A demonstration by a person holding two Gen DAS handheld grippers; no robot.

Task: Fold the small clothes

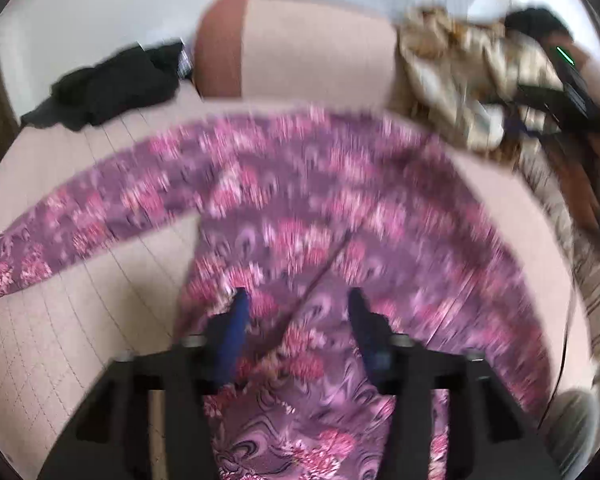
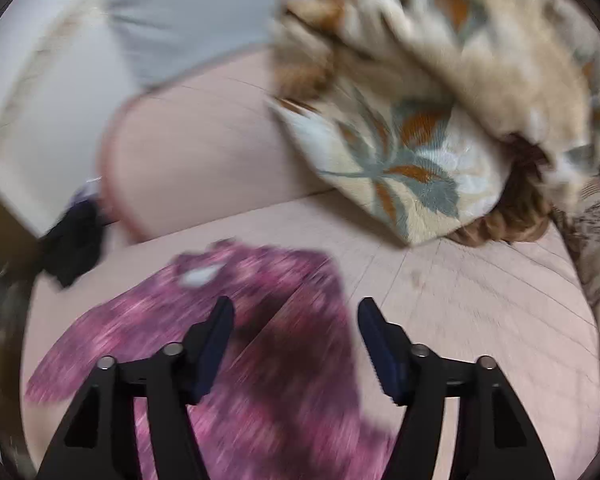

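Observation:
A purple top with a pink flower print [image 1: 324, 216] lies spread on the pink quilted sofa seat [image 1: 60, 320], one sleeve stretched out to the left. My left gripper [image 1: 298, 300] is open and hovers just above the top's lower body, holding nothing. In the right wrist view the same top [image 2: 260, 340] lies below and to the left, its neck label facing away. My right gripper [image 2: 296, 312] is open and empty, above the top's right edge. Both views are blurred by motion.
A black garment [image 1: 108, 88] lies at the back left of the seat, also in the right wrist view [image 2: 76, 244]. A beige leaf-patterned cushion [image 2: 404, 160] and a fluffy blanket [image 2: 500, 48] are piled at the back right. The pink backrest [image 1: 316, 48] stands behind.

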